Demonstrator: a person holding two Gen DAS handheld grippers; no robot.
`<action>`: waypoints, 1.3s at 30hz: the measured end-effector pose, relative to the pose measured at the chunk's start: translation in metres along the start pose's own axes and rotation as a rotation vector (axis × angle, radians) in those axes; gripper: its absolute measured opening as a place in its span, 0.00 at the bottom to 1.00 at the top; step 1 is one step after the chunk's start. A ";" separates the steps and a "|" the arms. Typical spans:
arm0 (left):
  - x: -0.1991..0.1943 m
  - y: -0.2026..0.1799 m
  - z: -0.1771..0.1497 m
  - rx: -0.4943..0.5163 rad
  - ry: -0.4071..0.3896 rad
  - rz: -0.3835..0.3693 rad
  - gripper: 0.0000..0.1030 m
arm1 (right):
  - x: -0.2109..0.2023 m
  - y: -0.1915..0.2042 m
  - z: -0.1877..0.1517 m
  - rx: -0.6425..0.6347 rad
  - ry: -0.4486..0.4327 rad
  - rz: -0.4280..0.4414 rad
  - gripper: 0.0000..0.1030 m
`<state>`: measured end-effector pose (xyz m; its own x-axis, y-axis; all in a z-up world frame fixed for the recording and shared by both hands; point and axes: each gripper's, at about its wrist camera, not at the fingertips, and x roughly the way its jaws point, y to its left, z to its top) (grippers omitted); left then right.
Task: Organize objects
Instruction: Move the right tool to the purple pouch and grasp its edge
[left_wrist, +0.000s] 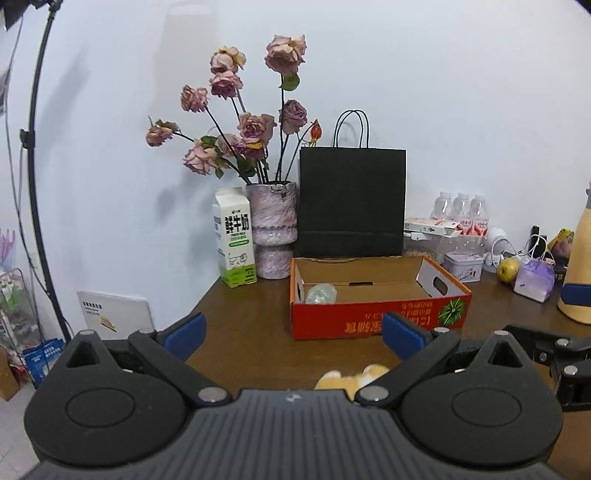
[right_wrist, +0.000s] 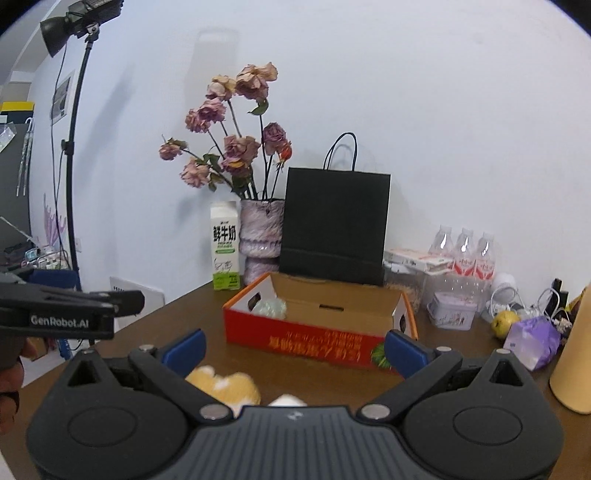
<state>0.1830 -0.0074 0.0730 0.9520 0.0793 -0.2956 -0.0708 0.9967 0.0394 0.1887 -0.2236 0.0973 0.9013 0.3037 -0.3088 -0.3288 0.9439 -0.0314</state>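
Red cardboard box (left_wrist: 376, 317), open-topped, holds a crumpled clear wrapper (left_wrist: 320, 294); both claws wide.

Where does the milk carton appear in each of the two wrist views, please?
Left wrist view: the milk carton stands left of centre at the back of the table, touching or just beside the left side of the flower vase.
Right wrist view: the milk carton is again left of centre, at the vase's left side, behind the red box.
Shared landmark: the black paper bag right of the vase.
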 end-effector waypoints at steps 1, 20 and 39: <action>-0.003 0.001 -0.003 0.003 -0.003 0.004 1.00 | -0.003 0.001 -0.006 0.005 0.003 0.001 1.00; -0.033 0.027 -0.083 -0.022 0.110 -0.001 1.00 | -0.029 0.028 -0.091 0.025 0.070 -0.038 1.00; -0.006 0.061 -0.106 -0.015 0.213 -0.006 1.00 | 0.025 0.087 -0.105 -0.146 0.156 -0.104 1.00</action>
<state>0.1412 0.0546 -0.0236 0.8683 0.0733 -0.4906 -0.0709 0.9972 0.0235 0.1535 -0.1479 -0.0128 0.8816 0.1709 -0.4399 -0.2838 0.9368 -0.2048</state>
